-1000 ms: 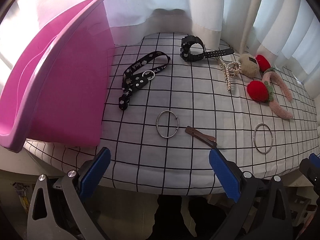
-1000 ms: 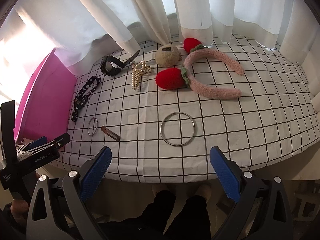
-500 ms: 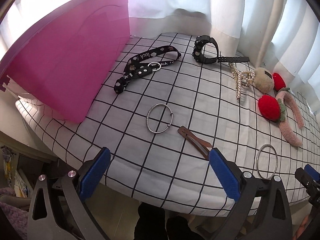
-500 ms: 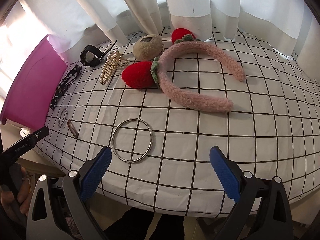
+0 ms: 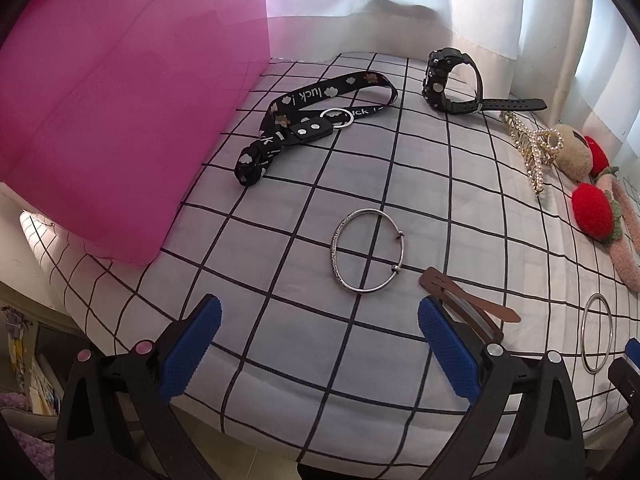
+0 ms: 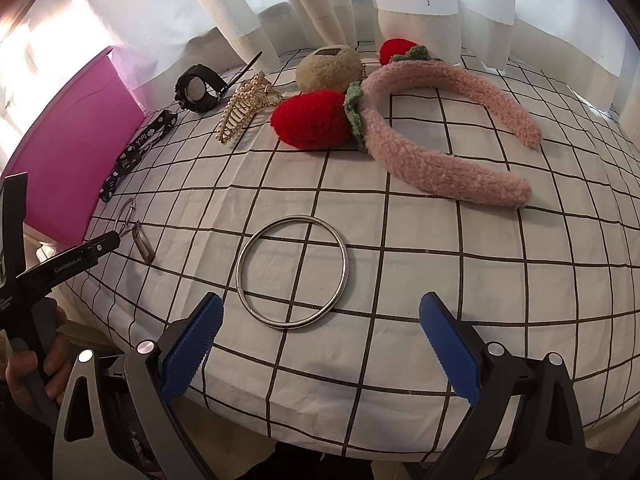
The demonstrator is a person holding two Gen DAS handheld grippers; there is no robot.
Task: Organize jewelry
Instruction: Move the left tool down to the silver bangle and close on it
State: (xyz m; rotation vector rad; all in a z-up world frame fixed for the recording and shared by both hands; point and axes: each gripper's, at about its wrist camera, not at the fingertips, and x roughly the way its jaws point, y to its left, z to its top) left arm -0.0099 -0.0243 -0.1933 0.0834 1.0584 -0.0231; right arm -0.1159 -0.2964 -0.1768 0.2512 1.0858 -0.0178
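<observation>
left gripper (image 5: 318, 340): jaws wide apart, empty, low over the table's near edge; blue ribbed pads.
right gripper (image 6: 320, 340): jaws also spread, nothing held; same blue pads.
bangle (image 5: 368, 256): thin silver wire hoop with small beads, flat on the cloth just ahead of the left gripper.
ring (image 6: 292, 272): thicker smooth metal hoop, flat, just ahead of the right gripper, a bit left of centre.
clip (image 5: 468, 300): flat brown hair clip, touching the left gripper's right pad or just behind it, hard to tell.
cloth (image 6: 460, 280): soft white grid fabric, wrinkled.
bin (image 5: 120, 120): pink plastic, smooth, far left, well apart from the ring.
risk: thin flat hoops give the pads little to bite; they may slide or pinch cloth instead.
risk 2: left closing on the bangle may catch the clip.
rest: fuzzy pink headband (image 6: 448, 132), black watch (image 5: 448, 80), printed strap (image 5: 320, 108), pearl claw (image 6: 244, 108), all untouched.
</observation>
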